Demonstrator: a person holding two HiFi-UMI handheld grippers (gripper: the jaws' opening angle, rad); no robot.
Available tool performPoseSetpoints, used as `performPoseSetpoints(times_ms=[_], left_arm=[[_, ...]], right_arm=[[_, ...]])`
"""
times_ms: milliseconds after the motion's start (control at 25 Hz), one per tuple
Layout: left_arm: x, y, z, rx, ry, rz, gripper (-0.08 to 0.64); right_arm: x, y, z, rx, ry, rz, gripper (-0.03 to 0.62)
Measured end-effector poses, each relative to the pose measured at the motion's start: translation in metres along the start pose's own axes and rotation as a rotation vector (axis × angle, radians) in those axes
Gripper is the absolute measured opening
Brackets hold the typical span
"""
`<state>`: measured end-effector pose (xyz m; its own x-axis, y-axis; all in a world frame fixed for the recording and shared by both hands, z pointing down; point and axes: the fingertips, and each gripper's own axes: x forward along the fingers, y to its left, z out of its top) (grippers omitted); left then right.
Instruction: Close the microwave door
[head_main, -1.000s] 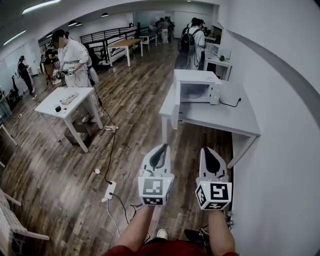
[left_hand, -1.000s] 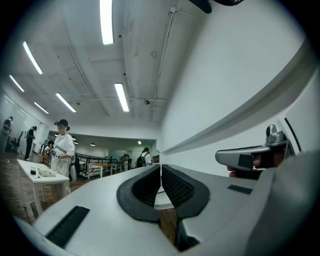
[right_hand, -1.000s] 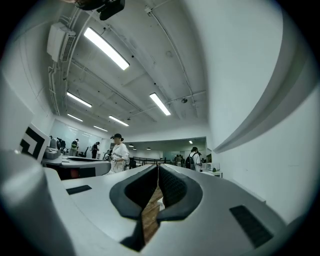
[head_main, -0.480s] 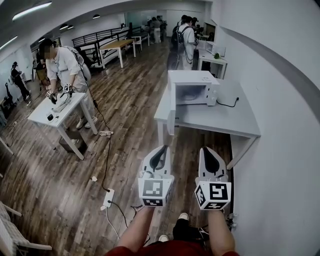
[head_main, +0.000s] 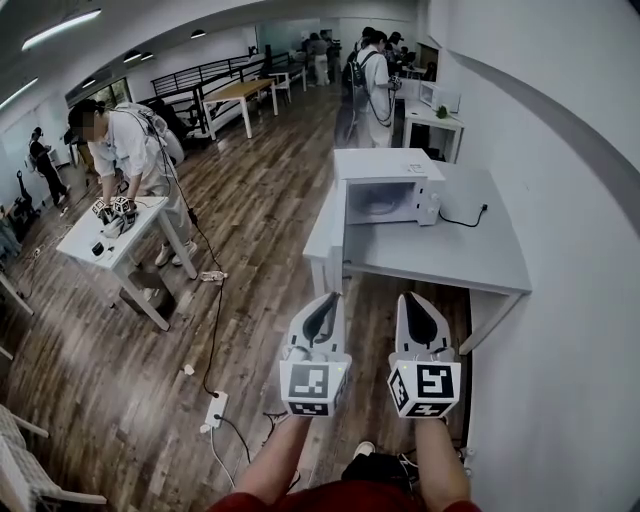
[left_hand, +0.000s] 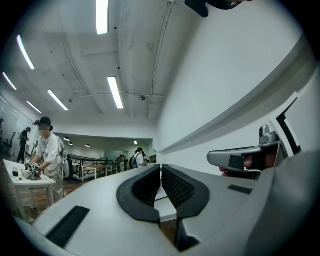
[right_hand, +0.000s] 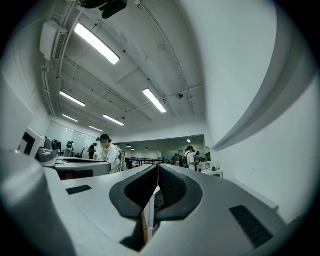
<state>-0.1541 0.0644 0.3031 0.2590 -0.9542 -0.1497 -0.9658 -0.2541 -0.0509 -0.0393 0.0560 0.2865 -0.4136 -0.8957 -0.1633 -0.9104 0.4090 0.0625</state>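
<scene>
Setting: a long room with a wood-plank floor (head_main: 250, 200), seen from the wearer's head looking down over both hand-held grippers.
Microwave: a white microwave (head_main: 388, 185) stands on a grey table (head_main: 440, 255) against the right-hand wall, ahead of the grippers.
Door: the microwave door (head_main: 339, 222) is open. It is swung out at the oven's left side and turned edge-on toward the camera, so the pale cavity shows.
Cord: a black cord (head_main: 460, 220) runs from the microwave across the tabletop toward the wall.
Left gripper: the left gripper (head_main: 327, 298) is held out low in front of the body. In the left gripper view (left_hand: 161, 168) its black pads meet at the tips with nothing between them.
Right gripper: the right gripper (head_main: 409, 298) is held level just beside the left one. In the right gripper view (right_hand: 158, 168) its pads also meet at the tips and hold nothing.
Distance: both grippers are over the floor in front of the table, well apart from the door.
Other people: a person in white (head_main: 125, 140) bends over a small white table (head_main: 85, 240) at the left, and a person with a backpack (head_main: 372, 75) stands farther down the room.
Floor: a white power strip (head_main: 215, 408) with its cable lies to the left of the grippers.
</scene>
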Motion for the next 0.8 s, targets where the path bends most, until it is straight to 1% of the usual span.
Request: performPoseSetpoints(times_ms=[200, 480, 680, 800], left_arm=[[0.049, -0.004, 0.003, 0.010, -0.005, 0.007, 0.031], [0.111, -0.004, -0.010, 0.017, 0.009, 0.046, 0.031], [0.131, -0.002, -0.021, 0.014, 0.028, 0.055, 0.031], [0.139, 0.005, -0.033, 0.015, 0.045, 0.064, 0.031]], right_arm=[[0.036, -0.035, -0.005, 0.004, 0.000, 0.010, 0.028], [0.083, -0.078, -0.022, 0.020, 0.000, 0.033, 0.028], [0.100, -0.095, -0.032, 0.036, 0.015, 0.036, 0.028], [0.112, -0.098, -0.043, 0.044, 0.029, 0.039, 0.028]])
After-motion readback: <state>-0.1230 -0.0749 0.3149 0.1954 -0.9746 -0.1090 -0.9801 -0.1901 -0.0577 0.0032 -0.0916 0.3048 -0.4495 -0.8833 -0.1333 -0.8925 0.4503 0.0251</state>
